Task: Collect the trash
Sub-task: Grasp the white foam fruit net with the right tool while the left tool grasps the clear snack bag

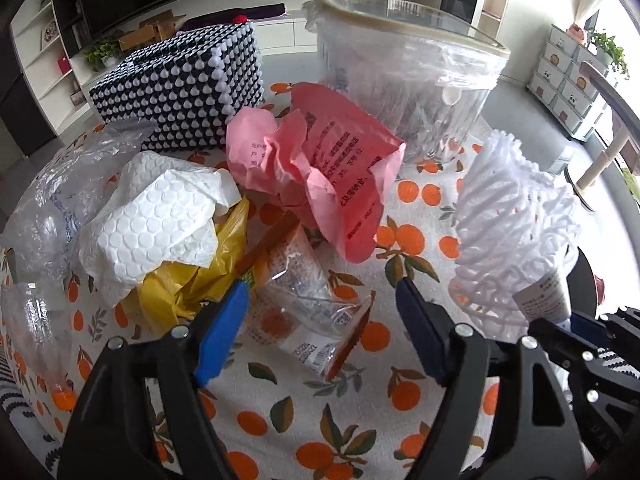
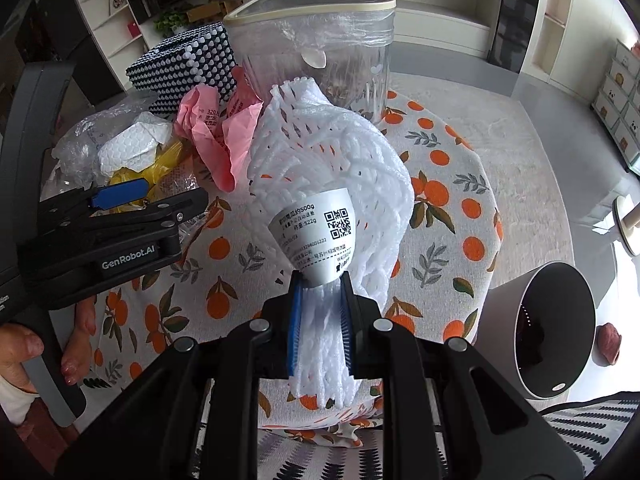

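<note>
Right now we pinch a white foam-net fruit sleeve [image 2: 332,168] with a printed QR label between the blue pads of our right gripper [image 2: 320,328], holding it up above the orange-patterned tablecloth [image 2: 440,184]. Our left gripper [image 1: 320,336] stands spread wide with nothing pressed between its pads, over a clear crinkled plastic wrapper [image 1: 308,300]. Beyond lie a crumpled pink printed paper [image 1: 332,168], a white embossed paper towel [image 1: 156,220], a yellow plastic bag [image 1: 188,284] and a clear lined bin [image 1: 404,76].
</note>
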Tool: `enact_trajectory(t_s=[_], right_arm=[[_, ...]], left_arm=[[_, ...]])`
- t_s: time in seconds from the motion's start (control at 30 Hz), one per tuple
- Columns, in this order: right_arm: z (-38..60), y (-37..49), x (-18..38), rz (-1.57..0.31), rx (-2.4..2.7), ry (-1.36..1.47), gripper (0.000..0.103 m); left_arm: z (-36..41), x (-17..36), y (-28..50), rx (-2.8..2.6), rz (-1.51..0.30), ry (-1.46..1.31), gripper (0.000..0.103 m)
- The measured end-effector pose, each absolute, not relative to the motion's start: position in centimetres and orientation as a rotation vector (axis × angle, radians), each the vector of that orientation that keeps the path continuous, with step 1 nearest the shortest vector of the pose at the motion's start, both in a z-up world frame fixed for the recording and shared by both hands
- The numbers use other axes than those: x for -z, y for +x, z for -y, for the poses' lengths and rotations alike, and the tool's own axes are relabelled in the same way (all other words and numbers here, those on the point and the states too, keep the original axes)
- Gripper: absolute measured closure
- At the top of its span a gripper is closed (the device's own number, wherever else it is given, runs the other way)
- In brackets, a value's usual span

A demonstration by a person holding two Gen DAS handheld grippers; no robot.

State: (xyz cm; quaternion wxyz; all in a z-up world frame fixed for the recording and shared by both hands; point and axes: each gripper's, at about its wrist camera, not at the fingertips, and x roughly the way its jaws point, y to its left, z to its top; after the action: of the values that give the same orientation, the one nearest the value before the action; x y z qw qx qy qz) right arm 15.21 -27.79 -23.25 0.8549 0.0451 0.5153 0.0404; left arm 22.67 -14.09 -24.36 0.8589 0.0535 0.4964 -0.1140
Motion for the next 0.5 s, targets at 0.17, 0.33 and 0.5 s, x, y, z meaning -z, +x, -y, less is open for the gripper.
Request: enact_trajectory(t_s=[0.17, 0.33, 0.5], right_arm=[[28.0, 15.4, 23.6, -1.094, -0.083, 0.108, 0.087], [28.1, 15.5, 23.6, -1.093, -0.082, 0.105, 0.087], [28.1, 15.4, 23.6, -1.094, -0.082, 0.108, 0.087]], left_arm=[[14.4, 26.0, 23.9, 0.203, -1.084, 0.135, 0.027], [14.6, 27.0, 23.8, 0.21, -1.1, 0.116, 0.029], [15.2, 27.9, 23.4, 0.296, -1.157, 0.083, 0.069]])
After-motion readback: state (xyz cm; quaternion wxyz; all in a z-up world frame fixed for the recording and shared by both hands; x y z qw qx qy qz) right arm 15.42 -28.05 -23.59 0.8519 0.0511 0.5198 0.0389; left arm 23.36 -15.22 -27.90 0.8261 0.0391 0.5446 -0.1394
